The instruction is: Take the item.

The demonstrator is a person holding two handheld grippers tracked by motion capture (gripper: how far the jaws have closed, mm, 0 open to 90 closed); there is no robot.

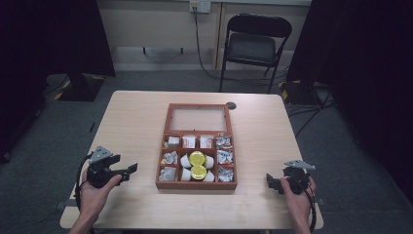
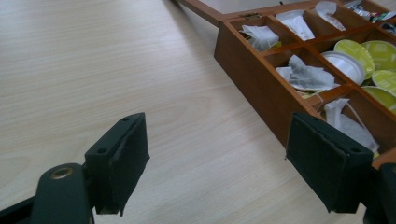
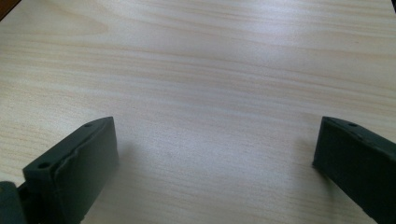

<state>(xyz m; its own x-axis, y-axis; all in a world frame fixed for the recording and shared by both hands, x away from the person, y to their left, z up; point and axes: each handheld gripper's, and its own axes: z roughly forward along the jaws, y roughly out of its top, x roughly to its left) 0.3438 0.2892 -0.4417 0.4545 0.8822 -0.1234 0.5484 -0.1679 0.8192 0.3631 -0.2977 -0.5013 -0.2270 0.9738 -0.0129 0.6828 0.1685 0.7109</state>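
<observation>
- Wooden compartment box (image 1: 196, 184), reddish-brown with its glass-panelled lid (image 1: 197, 118) laid back flat, sat at the middle of the pale wooden table (image 1: 136, 117), between my two hands.
- Its middle cells held round yellow-topped pods (image 1: 197, 158) and white pods; the side cells held tea bags and foil sachets (image 1: 224, 157), sorted, I judged, by kind.
- My left gripper (image 2: 219, 163) hovered just off the box's left wall, jaws parted with only bare table between them, holding nothing.
- That gripper pointed toward the near left corner, where a white tea bag (image 2: 348, 123) lay in the closest cell; I judged I was lining up a reach into it.
- My right gripper (image 3: 215, 158) waited well to the right of the box, near the table's edge, jaws spread wide and empty over bare wood, kept out of the way.
- Beyond the table stood a black folding chair (image 1: 253, 44).
</observation>
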